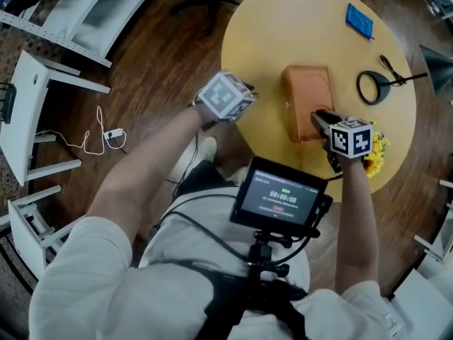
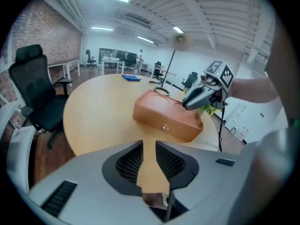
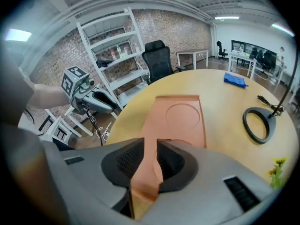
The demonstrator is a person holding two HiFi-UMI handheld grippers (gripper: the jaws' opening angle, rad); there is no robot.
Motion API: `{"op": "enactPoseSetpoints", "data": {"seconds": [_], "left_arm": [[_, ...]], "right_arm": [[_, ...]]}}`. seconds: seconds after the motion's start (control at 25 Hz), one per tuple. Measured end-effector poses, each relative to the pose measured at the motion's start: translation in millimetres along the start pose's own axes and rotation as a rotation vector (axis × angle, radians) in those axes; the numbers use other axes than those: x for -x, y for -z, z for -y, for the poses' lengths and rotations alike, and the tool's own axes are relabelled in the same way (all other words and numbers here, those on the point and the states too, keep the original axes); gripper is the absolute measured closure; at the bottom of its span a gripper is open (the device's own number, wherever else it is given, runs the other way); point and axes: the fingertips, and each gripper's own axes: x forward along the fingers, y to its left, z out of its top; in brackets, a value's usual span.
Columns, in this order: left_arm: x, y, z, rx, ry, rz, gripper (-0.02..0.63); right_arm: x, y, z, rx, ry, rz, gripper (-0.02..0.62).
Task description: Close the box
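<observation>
A brown leather-look box [image 1: 308, 98] lies on the round yellow table [image 1: 276, 20] with its lid down; a small metal clasp [image 2: 165, 127] shows on its long side. My right gripper [image 1: 318, 116] hovers over the box's near end, and its jaws stand a little apart with the lid [image 3: 178, 118] showing through the gap. My left gripper [image 1: 250, 95] hangs at the table's left edge, apart from the box. Only bare tabletop lies between its parted jaws. Each gripper sees the other: the right gripper [image 2: 199, 97] above the box, the left gripper [image 3: 101, 102] beyond the table's edge.
On the far side of the table lie a blue pad [image 1: 359, 20] and a black ring with a handle [image 1: 373, 87]. Yellow flowers [image 1: 376, 151] sit by my right gripper. A chest-mounted screen [image 1: 279, 202] hangs below. White shelving [image 1: 42, 41] and a black office chair [image 2: 35, 93] stand round the table.
</observation>
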Motion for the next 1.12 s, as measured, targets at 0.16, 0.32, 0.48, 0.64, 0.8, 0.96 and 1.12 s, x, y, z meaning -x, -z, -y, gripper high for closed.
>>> {"op": "enactPoseSetpoints", "data": {"seconds": [0.16, 0.32, 0.48, 0.64, 0.8, 0.96, 1.12], "left_arm": [[78, -9, -15, 0.009, -0.089, 0.05, 0.515], [132, -12, -16, -0.005, -0.134, 0.072, 0.515], [153, -21, -8, -0.074, -0.112, 0.059, 0.515], [112, -54, 4, -0.139, -0.026, 0.025, 0.515], [57, -83, 18, -0.217, 0.104, -0.002, 0.515], [27, -94, 20, -0.315, 0.23, -0.017, 0.517], [21, -104, -7, -0.36, 0.303, -0.022, 0.518]], "right_arm": [[17, -5, -14, 0.008, 0.022, 0.097, 0.506], [31, -8, -41, 0.007, 0.047, 0.19, 0.506], [33, -12, -68, -0.029, 0.078, 0.265, 0.506], [38, -5, -64, -0.109, 0.117, 0.292, 0.506], [43, 4, -48, -0.197, 0.206, 0.291, 0.506], [43, 10, -42, -0.311, 0.334, 0.305, 0.506], [39, -9, -55, -0.458, 0.477, 0.367, 0.506]]}}
